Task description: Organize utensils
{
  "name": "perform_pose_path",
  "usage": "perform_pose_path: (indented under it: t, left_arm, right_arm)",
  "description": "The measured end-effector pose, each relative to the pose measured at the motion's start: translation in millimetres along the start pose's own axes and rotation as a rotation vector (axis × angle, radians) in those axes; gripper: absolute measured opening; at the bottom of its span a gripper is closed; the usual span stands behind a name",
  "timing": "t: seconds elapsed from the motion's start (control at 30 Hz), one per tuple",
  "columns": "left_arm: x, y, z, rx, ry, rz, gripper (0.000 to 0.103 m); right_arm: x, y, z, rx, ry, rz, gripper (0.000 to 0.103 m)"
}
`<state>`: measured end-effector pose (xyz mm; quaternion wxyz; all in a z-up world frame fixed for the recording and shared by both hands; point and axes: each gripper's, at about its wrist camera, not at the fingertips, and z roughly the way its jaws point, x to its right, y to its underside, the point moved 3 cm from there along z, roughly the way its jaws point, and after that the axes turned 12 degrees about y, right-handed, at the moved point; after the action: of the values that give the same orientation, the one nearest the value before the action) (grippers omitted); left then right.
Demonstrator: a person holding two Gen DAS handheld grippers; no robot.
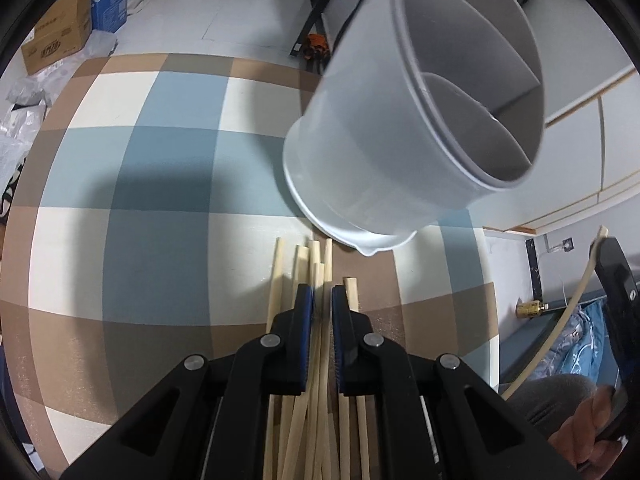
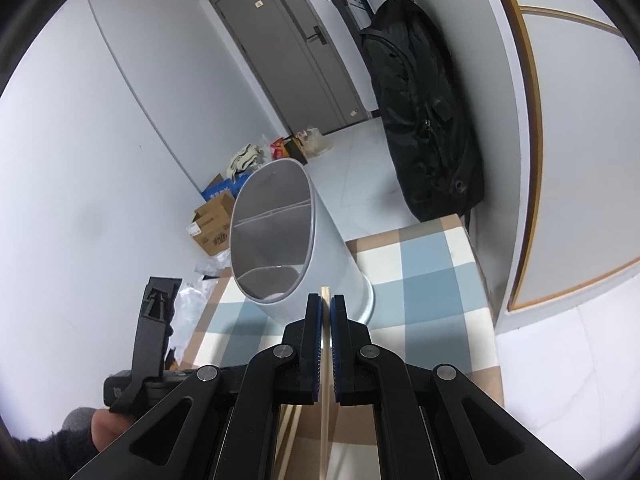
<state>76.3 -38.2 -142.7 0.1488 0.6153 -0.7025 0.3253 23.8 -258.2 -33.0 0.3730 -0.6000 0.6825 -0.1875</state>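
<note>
A grey utensil holder [image 1: 400, 132] with inner dividers stands on the checked tablecloth [image 1: 160, 184]; it also shows in the right wrist view [image 2: 280, 240]. Several wooden chopsticks [image 1: 280, 280] lie in a bundle below my left gripper [image 1: 322, 300]. Its jaws stand nearly shut around one or two of them, low over the pile. My right gripper [image 2: 326, 308] is shut on a single chopstick [image 2: 325, 360], held in the air just in front of the holder's open top. The right gripper and its chopstick [image 1: 568, 312] appear at the right edge of the left wrist view.
Cardboard boxes [image 1: 56, 36] and plastic bags [image 1: 24, 96] lie on the floor beyond the table's far left. A black backpack [image 2: 424, 120] hangs past the table's far edge. A white cabinet [image 2: 568, 160] stands to the right.
</note>
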Motion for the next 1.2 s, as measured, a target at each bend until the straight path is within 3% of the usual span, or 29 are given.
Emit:
perform_pose_path:
  t: [0.17, 0.33, 0.5, 0.67, 1.2]
  left_arm:
    - [-8, 0, -8, 0.003, 0.009, -0.031, 0.008]
    - [-10, 3, -9, 0.003, -0.084, 0.001, 0.008]
    - [-8, 6, -12, 0.007, -0.125, 0.012, 0.008]
    - [-3, 7, -9, 0.002, -0.253, 0.096, 0.013]
    - [-12, -11, -2, 0.005, -0.256, 0.118, 0.016]
  right_arm:
    - [-2, 1, 2, -0.004, 0.003, -0.005, 0.004]
    - [-3, 2, 2, -0.006, 0.003, -0.007, 0.004]
    - [-4, 2, 3, -0.007, 0.002, -0.008, 0.004]
    - [-5, 1, 3, -0.008, -0.004, -0.006, 0.004]
    - [-7, 0, 2, -0.014, -0.029, 0.007, 0.004]
